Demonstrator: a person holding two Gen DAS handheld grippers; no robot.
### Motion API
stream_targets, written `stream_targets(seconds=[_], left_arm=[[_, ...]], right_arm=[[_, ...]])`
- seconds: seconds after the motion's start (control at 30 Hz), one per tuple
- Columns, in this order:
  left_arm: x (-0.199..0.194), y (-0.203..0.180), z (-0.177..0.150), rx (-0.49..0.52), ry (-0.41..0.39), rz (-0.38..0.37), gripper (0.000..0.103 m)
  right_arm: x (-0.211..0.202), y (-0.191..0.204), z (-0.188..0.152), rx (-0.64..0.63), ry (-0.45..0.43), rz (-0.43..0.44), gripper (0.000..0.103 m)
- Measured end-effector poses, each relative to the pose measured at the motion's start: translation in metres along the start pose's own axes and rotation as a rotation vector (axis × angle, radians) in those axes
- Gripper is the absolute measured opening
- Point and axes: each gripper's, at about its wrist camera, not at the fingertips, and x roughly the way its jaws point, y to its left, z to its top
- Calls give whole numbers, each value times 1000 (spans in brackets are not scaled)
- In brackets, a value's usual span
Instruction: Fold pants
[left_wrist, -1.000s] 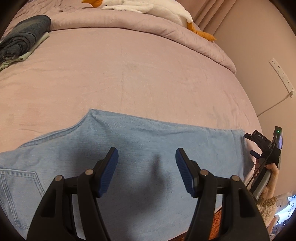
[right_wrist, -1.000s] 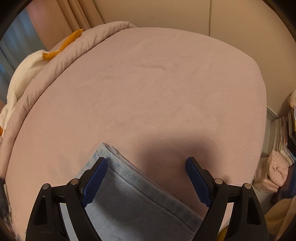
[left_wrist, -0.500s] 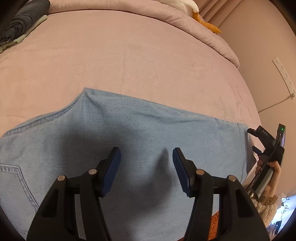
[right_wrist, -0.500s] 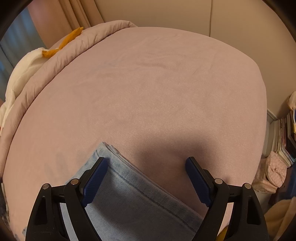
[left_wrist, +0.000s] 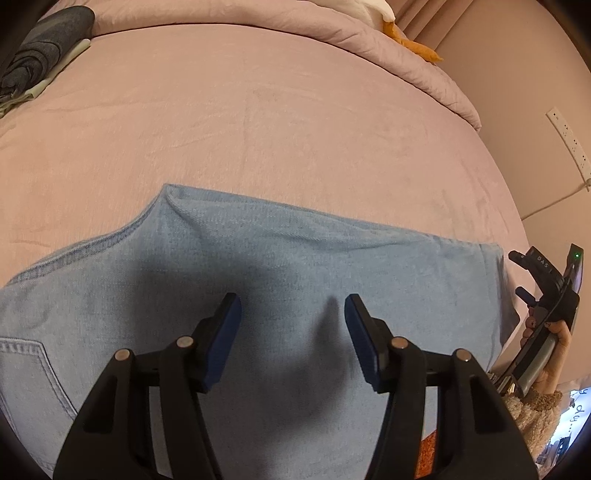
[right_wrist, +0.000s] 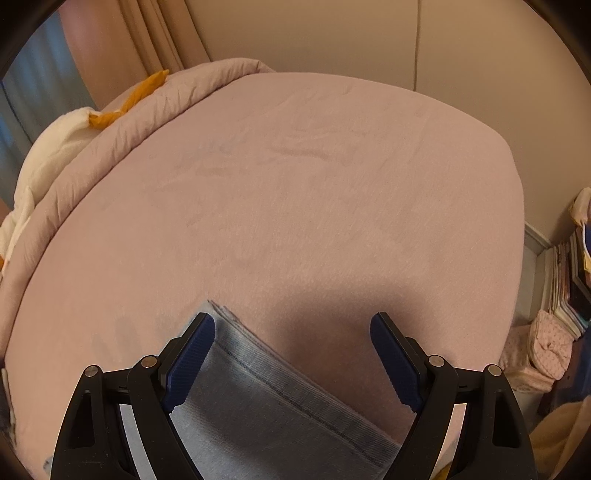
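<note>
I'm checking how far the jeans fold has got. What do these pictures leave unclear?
- Left wrist view: the jeans run off the bottom and left edges, waistband unseen; the left gripper covers part.
- Right wrist view: only a folded end shows under the right gripper.
- Dark clothes are cut off.

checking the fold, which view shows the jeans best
The left wrist view: the jeans spread flat across the pink bed, with a back pocket and seam visible. The right wrist view shows only their folded leg end between the open right gripper.
</note>
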Motion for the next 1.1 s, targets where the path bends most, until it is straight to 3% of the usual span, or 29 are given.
stream_targets(seconds=[0.27, 0.47, 0.7, 0.97, 1.1], left_arm=[[8, 4, 12, -5, -5, -2, 55], [7, 9, 28, -38, -10, -14, 52], [8, 29, 40, -87, -34, -25, 49], [14, 25, 40, -35, -54, 15, 51], [16, 33, 43, -57, -51, -17, 51]], right_arm=[[-5, -2, 0, 8, -22, 38, 86], [-5, 2, -2, -8, -16, 117, 86], [-2, 4, -1, -7, -10, 128, 86], [4, 19, -1, -38, -6, 189, 81], [21, 36, -2, -74, 49, 193, 72]])
